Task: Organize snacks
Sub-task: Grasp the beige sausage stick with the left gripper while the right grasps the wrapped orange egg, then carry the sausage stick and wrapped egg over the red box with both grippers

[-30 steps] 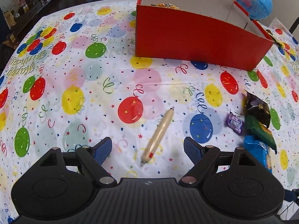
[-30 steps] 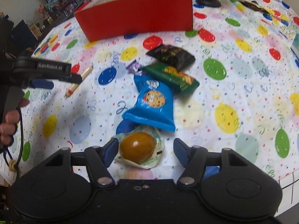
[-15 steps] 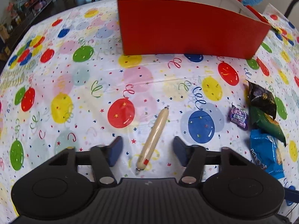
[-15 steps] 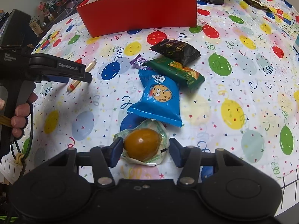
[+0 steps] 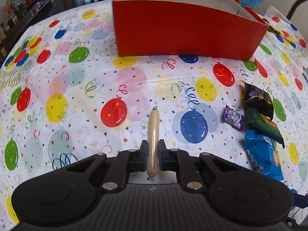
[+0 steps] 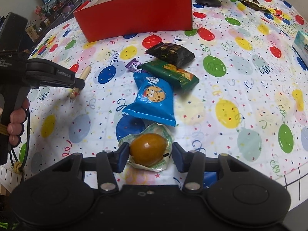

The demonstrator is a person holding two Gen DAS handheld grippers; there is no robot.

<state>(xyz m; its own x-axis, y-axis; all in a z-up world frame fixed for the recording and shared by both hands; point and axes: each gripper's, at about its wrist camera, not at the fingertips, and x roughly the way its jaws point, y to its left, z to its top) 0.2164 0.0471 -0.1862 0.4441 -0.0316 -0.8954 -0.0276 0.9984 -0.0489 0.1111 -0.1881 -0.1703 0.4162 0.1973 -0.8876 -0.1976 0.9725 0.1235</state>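
A beige sausage stick (image 5: 153,127) lies on the balloon tablecloth, and my left gripper (image 5: 153,148) is shut on its near half. The right wrist view shows the same sausage stick (image 6: 84,74) at the left gripper (image 6: 78,82), held by a person's hand. A brown egg in a clear green-printed wrapper (image 6: 147,149) sits between the pads of my right gripper (image 6: 149,152). Its jaws are closing: the left pad is at the egg, while the right pad stands just off the wrapper. A red cardboard box (image 5: 182,36) stands open at the back.
A blue cookie bag (image 6: 152,100), a green pack (image 6: 171,71), a black pack (image 6: 171,52) and a purple candy (image 6: 132,65) lie between the egg and the red box (image 6: 134,17). A globe stand (image 6: 208,0) is behind the box, and a pale blue carton (image 6: 302,44) at the right edge.
The left jaws closed from wide apart onto the sausage stick, which now lies straight along the gripper. The right jaws narrowed around the wrapped egg.
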